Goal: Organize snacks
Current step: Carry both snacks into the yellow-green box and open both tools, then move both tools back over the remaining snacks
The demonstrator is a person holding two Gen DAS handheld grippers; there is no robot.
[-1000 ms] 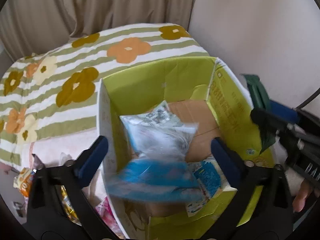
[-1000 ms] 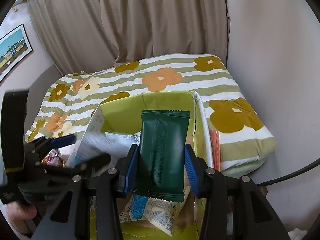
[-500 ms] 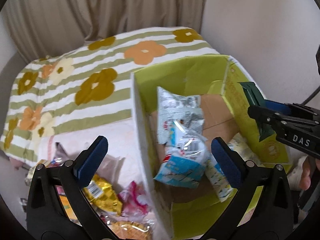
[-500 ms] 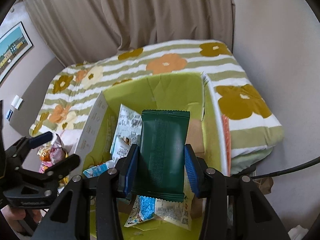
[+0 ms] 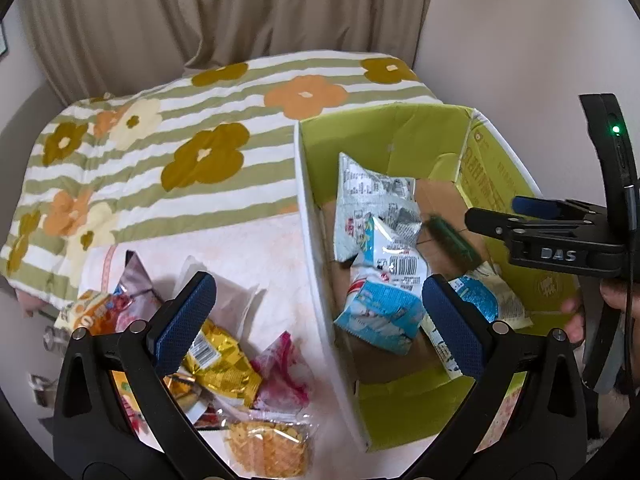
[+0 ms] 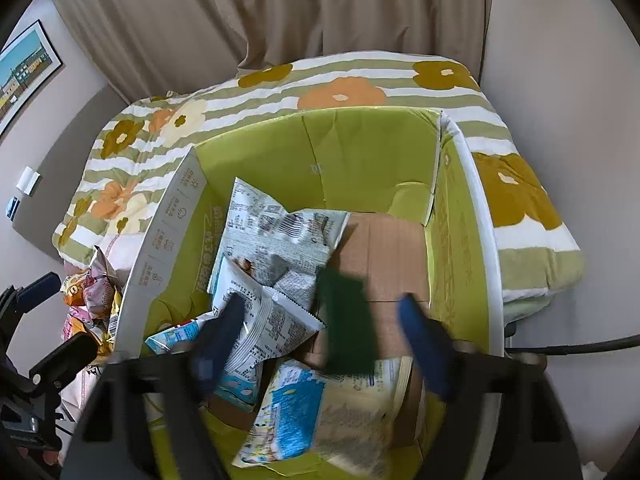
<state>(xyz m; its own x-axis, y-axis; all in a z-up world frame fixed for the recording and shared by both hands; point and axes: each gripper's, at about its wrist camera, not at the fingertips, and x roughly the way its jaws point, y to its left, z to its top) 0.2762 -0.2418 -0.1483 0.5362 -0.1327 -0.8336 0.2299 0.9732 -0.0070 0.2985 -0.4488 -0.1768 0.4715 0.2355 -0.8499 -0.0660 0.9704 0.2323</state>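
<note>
**Box partly filled, a heap of snacks yet to go in**

At the far left, on the pink sheet of the bed (image 5: 256, 248), lies the unsorted heap: a gold packet (image 5: 224, 360), a pink packet (image 5: 286, 372), an orange-and-white bag (image 5: 94, 308) and a clear pack of yellow crisps (image 5: 268, 444), all touching or overlapping one another just outside the box wall. The left claw (image 5: 316, 324) hangs over this edge with its blue pads wide apart and nothing between them, one pad above the heap and the other above the box.

Next comes the green cardboard box (image 5: 384, 140), standing on the bed beside the flowered quilt (image 5: 200, 152). Inside it already lie a grey-and-white printed bag (image 6: 280, 240), a white bag with a barcode (image 6: 272, 320), a light-blue packet (image 5: 380, 316) and a blue-and-cream packet (image 6: 320, 412), heaped loosely toward the near and left side, with bare brown floor on the right.

Over that bare floor is the dark green packet (image 6: 348, 320), blurred in both views; it seems to be loose and falling, though the blur makes this uncertain. The right claw (image 6: 320, 344) stands spread above the box, its pads on either side of the packet and not visibly pressing it.

By my judgement the task is about half done: some five snacks are in the box, and at least four wait on the bed
</note>
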